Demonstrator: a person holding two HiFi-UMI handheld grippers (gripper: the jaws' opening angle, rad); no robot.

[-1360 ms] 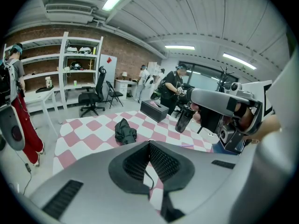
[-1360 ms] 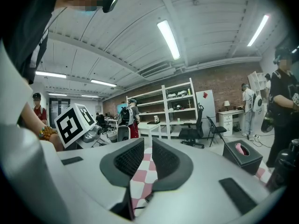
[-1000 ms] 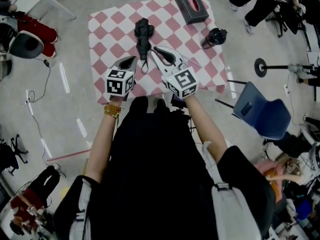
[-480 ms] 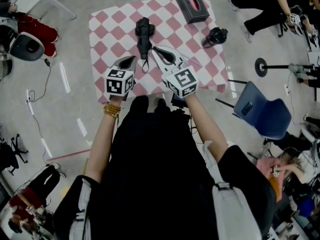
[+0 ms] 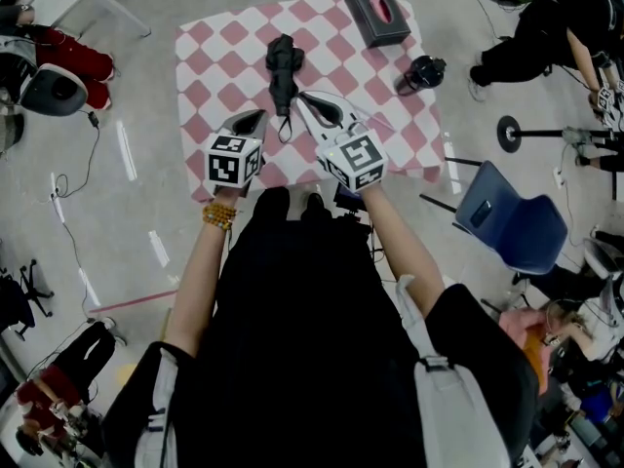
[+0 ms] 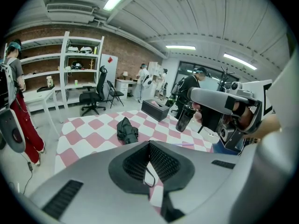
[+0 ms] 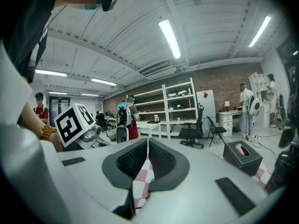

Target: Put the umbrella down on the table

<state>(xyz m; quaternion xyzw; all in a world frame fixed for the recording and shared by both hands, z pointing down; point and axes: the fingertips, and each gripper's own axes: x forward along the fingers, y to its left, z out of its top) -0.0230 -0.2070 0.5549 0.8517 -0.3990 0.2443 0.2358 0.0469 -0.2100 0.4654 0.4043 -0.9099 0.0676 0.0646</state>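
Note:
The folded black umbrella lies flat on the pink-and-white checked table, its thin strap loop trailing toward me. My left gripper hovers over the near edge, left of the strap, shut and empty. My right gripper sits just right of the umbrella; its jaws have just been closing, nothing lies between them, and they are shut. In the left gripper view the umbrella rests ahead of the shut left gripper. The right gripper view shows the right gripper with its pads together.
A dark tissue box stands at the table's far right corner, and a black bottle near the right edge. A blue chair stands right of the table. People, shelves and office chairs surround the area.
The umbrella and both grippers keep their places. A person at the top right of the head view has shifted further right.

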